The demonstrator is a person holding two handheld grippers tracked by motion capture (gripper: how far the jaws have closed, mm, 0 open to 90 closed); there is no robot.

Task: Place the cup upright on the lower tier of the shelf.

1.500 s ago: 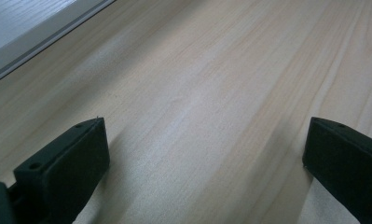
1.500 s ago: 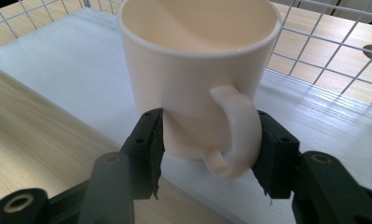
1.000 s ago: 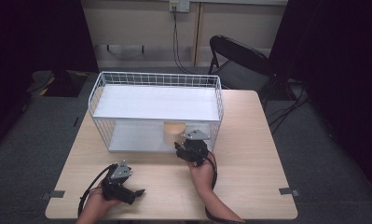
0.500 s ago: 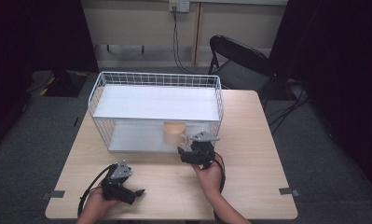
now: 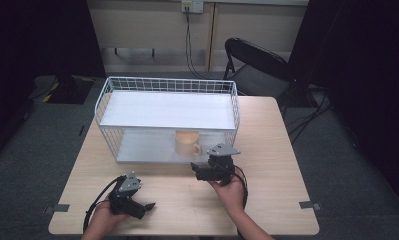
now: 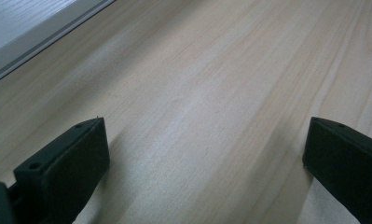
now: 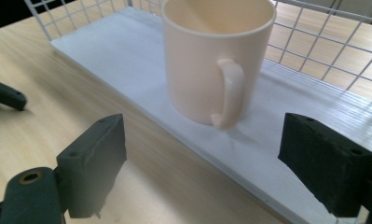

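Note:
A cream mug stands upright on the lower white board of a white wire rack, with its handle turned toward me. My right gripper hovers just in front of the rack's open side, a short way back from the mug. Its jaws have just been opening and now stand wide apart with nothing between them. My left gripper rests open on the wooden table at the near left, also with nothing between its jaws.
The rack's upper white shelf roofs over the mug, and wire walls close its ends and back. A black folding chair stands beyond the table's far right corner. Tape marks sit near the table's front edge.
The right gripper drew back from the mug, toward me and a little to the right, while its jaws spread. The mug stays on the lower board. The left hand kept still.

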